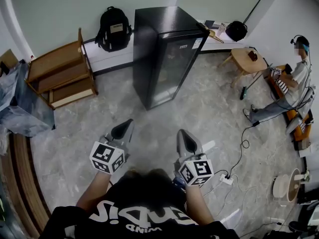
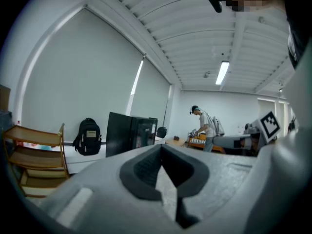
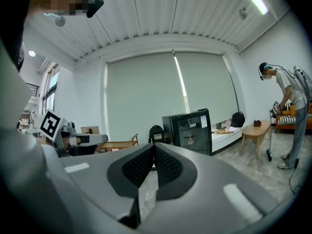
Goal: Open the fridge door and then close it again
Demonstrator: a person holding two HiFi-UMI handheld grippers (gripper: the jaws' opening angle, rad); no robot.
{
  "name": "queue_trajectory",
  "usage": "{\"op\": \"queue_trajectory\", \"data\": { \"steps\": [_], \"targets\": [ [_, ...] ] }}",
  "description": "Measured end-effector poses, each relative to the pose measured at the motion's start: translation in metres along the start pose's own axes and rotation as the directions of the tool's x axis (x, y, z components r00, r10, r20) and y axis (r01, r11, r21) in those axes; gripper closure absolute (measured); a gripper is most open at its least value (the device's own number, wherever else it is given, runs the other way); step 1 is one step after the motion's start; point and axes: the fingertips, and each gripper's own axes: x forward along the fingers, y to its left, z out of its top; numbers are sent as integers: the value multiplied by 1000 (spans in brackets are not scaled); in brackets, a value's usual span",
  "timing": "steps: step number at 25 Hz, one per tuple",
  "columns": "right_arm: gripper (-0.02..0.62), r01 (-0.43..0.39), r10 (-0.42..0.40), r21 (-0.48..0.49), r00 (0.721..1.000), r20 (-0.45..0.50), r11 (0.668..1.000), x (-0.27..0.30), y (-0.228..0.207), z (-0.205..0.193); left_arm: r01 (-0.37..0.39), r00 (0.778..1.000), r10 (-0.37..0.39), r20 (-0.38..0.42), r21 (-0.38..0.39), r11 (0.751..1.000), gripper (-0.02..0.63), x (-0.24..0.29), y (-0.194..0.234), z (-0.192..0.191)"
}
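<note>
Nearest us, left gripper point(image 1: 125, 128) and right gripper point(image 1: 185, 138) both have jaws together, holding nothing. We find the fridge point(image 1: 159, 21) at 12 o'clock, door point(image 1: 172, 71) closed, well apart.

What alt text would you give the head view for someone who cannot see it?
The left gripper and right gripper, jaws shut and empty, are held out toward a black glass-door fridge whose door is closed. A wooden shelf and a backpack stand left of it; another person is at right.
</note>
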Motion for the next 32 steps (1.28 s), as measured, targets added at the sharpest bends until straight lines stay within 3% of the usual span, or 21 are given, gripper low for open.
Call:
{"op": "queue_trajectory", "data": {
  "steps": [5, 17, 32],
  "targets": [
    [598, 24, -24, -1, 1000, 6, 1000, 3, 8, -3, 48, 999, -48, -5, 6, 999, 607, -3, 4, -2],
    [598, 12, -12, 32, 1000, 6, 999, 53, -17, -6, 46, 999, -46, -2, 12, 999, 607, 38, 35, 4],
    [598, -44, 45, -45, 999, 11, 998, 173, -109, 47, -31, 999, 32, 37, -19, 999, 607, 173, 95, 40]
  ]
}}
